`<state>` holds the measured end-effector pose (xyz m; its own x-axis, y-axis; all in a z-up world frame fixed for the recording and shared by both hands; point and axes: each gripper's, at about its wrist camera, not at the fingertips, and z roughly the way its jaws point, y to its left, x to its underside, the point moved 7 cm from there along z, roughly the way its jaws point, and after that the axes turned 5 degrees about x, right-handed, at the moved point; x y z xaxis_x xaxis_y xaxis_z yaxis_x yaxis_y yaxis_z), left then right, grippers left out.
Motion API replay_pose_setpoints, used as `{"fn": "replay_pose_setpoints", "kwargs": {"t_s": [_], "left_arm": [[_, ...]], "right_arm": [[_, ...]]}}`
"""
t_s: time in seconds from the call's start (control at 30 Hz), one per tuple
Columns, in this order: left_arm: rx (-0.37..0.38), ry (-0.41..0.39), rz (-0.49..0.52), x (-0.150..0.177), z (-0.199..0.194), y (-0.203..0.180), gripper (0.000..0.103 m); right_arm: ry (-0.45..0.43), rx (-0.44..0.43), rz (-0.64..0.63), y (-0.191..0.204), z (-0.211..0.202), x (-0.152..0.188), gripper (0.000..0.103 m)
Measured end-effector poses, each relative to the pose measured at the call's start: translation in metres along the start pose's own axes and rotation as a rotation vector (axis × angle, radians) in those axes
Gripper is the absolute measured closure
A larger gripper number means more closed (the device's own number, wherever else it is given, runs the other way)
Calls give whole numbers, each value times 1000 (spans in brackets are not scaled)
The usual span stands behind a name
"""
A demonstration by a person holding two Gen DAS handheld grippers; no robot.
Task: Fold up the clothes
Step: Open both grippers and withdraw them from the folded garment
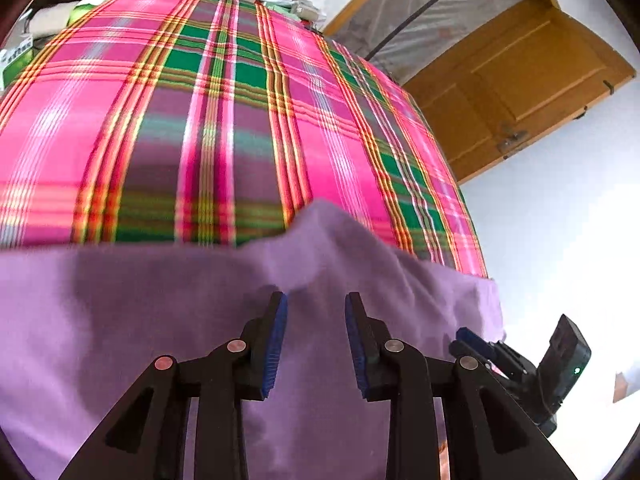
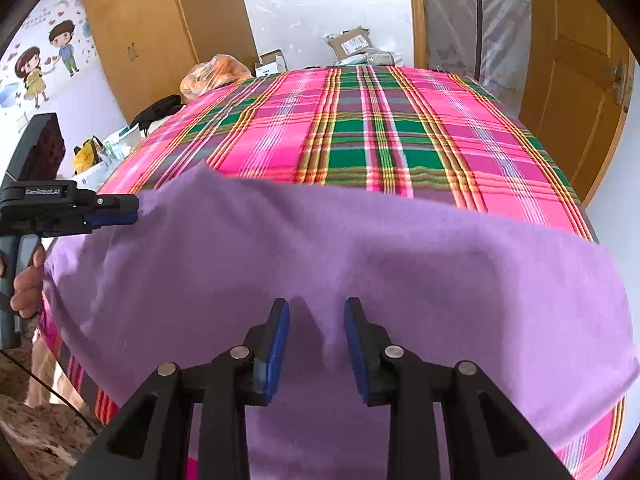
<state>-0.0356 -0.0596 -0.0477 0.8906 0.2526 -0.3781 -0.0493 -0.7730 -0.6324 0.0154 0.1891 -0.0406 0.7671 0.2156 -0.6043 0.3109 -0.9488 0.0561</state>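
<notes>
Left gripper (image 1: 316,300): jaws parted, nothing clamped, purple garment (image 1: 160,320) beneath. Right gripper (image 2: 317,306): jaws parted, small fabric ridge between pads, not pinched. Garment spread across near edge of pink-green plaid bedcover (image 2: 380,128). Hand (image 2: 28,284) on left gripper's handle. Beyond bed: cardboard box (image 2: 352,44), orange plastic bag (image 2: 212,74) with contents indistinct, wooden wardrobe (image 2: 160,28), wooden door (image 2: 576,80).

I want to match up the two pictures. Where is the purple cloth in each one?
Left wrist view: the purple cloth fills the bottom half, under the open left gripper.
Right wrist view: it spreads across the middle and bottom, under the open right gripper.
Shared landmark: the pink plaid blanket behind it.
</notes>
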Motion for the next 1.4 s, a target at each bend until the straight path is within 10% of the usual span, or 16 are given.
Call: {"fn": "replay_pose_setpoints", "kwargs": {"t_s": [0.8,1.13,1.4], "left_arm": [[35,-205,21,112,-74,47,72],[41,-212,39,134,-88,49,72],[70,-221,20,147,-96,53,72]], "right_arm": [[-136,213,-27,30,-56,73,60],[-140,3,-102,89,-36,55,60],[-129,16,-138,96,-47,78,60]]}}
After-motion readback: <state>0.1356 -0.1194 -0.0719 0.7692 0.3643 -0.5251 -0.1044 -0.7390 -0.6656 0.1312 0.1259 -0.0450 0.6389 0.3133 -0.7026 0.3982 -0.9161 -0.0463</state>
